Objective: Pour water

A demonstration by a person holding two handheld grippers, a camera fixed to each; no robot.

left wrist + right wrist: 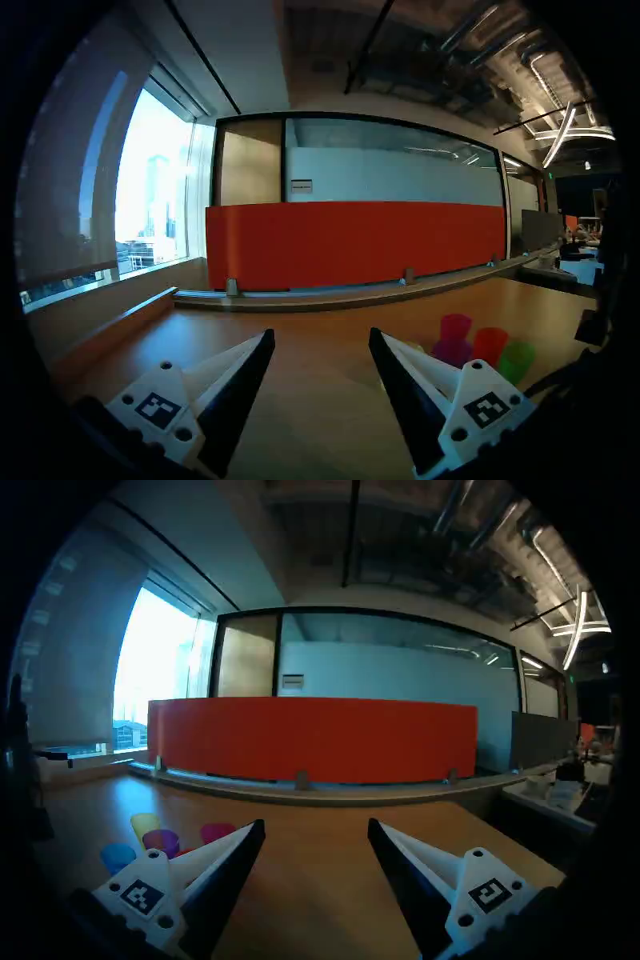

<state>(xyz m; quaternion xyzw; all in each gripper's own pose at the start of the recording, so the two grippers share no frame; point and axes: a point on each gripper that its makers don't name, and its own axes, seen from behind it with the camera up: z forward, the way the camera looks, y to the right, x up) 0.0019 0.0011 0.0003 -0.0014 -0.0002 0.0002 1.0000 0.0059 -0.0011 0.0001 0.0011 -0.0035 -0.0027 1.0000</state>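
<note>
Several small plastic cups stand on the wooden table. In the left gripper view a magenta cup (455, 328), an orange-red cup (490, 345) and a green cup (518, 359) sit just right of my left gripper (321, 342), which is open with nothing between its fingers. In the right gripper view a yellow cup (145, 825), a purple cup (162, 842), a blue cup (118, 856) and a magenta cup (217, 832) stand to the left of my right gripper (316, 830), partly behind its left finger. That gripper is open too and holds nothing.
An orange-red divider panel (352, 240) stands along the table's far edge. A bright window (152, 208) is on the left. Neighbouring desks with items (560, 788) lie to the right. Bare tabletop (320, 880) stretches ahead of both grippers.
</note>
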